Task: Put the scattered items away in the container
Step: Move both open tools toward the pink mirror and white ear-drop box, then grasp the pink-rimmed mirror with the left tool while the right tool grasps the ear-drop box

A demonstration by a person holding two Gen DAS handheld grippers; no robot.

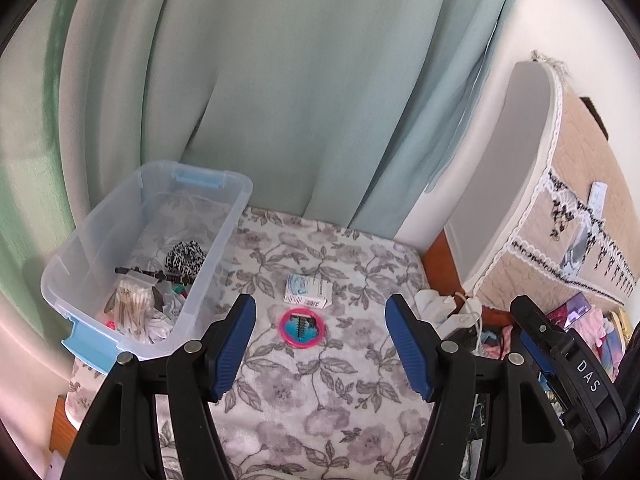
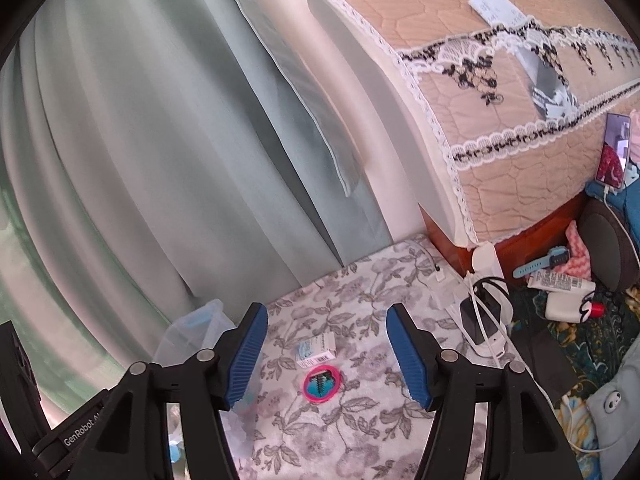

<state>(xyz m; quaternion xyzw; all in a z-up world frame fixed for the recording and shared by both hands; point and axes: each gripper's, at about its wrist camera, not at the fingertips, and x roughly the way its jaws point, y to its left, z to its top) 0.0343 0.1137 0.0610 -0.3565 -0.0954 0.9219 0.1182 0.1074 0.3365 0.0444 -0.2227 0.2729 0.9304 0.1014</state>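
Two items out: a small white-and-blue cardboard box with a barcode [image 1: 307,290] and a round pink-rimmed plastic disc with a teal and black picture [image 1: 303,328] lie on the grey floral fabric surface [image 1: 320,400], just beside each other and outside the bin.
Container: a clear plastic storage bin with light-blue latches [image 1: 236,192] stands open at the left of the surface, its long wall near the two loose pieces, so a short carry would reach it.
Bin contents: a black-and-white spotted fabric scrunchie [image 1: 185,258], a bundle of cotton swabs [image 1: 134,300], a dark thin stick-like piece and other small bits I cannot make out already lie inside.
Left gripper [image 1: 320,344]: released, blue pads spread wide, holding nothing; it hangs above the disc, which sits between the pads in its view.
Right gripper [image 2: 326,354]: also spread and empty, aimed at the same two pieces.
Stage, as a judgement: partly tidied, since some things are in and two remain out.
Handling: the flat disc offers little edge to pinch on soft cloth.
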